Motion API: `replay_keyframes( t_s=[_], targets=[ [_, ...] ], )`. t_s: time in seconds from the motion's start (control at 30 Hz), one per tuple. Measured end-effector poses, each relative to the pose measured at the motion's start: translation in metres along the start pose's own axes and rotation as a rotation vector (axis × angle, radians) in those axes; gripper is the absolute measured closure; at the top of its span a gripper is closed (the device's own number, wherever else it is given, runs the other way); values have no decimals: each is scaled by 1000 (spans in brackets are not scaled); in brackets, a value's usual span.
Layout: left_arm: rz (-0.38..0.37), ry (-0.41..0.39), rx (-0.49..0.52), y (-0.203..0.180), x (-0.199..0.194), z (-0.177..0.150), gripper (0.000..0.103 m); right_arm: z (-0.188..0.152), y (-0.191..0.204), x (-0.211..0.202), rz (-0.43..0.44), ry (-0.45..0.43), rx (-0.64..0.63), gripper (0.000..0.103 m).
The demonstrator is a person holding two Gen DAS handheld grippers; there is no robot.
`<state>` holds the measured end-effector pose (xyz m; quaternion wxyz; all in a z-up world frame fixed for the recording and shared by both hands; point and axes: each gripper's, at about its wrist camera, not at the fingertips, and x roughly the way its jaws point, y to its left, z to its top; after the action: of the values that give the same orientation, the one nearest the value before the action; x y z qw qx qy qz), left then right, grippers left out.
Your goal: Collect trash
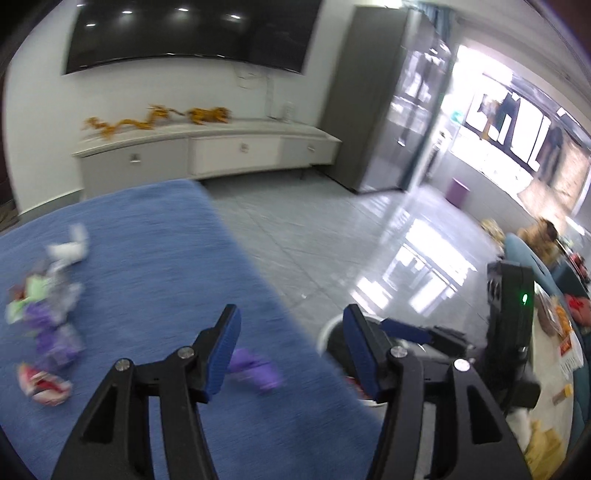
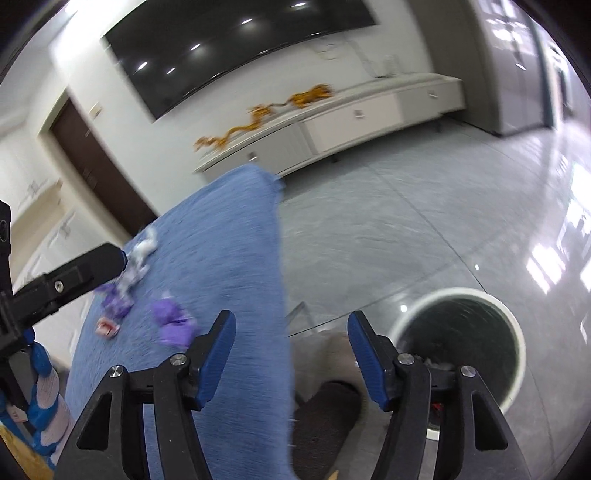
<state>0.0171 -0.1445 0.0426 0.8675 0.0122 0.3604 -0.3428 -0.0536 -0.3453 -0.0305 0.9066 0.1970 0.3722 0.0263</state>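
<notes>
Wrappers (image 1: 48, 321) lie left of both spread, empty grippers (image 1: 291, 350) (image 2: 291, 347); bin (image 2: 458, 332) right.

Ahead of me a large dark screen (image 1: 188, 33) hangs on a white wall (image 1: 44, 110) above a long pale cabinet (image 1: 207, 147). The glossy grey tiled floor (image 1: 332, 236) mirrors bright windows (image 1: 517, 136); a tall grey cupboard (image 1: 376, 99) stands beside them.

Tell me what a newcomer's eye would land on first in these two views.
Bright wrappers, purple, red and white, lie scattered on the blue cloth at the left. To its right a white-rimmed bin stands on the shiny tiled floor. Both the left claw and the right claw stand open and empty.
</notes>
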Motion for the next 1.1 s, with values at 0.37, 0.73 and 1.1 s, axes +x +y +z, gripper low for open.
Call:
replay_keyframes(
  t_s=[0.37, 0.73, 1.1],
  targets=[
    [292, -96, -198, 153, -75, -62, 43, 5, 92, 78, 27, 143, -190, 34],
    [348, -40, -328, 203, -71, -92, 43, -5, 109, 106, -12, 186, -293, 59],
    [384, -20, -283, 175, -68, -86, 43, 19, 40, 40, -30, 0, -130, 60]
  ],
)
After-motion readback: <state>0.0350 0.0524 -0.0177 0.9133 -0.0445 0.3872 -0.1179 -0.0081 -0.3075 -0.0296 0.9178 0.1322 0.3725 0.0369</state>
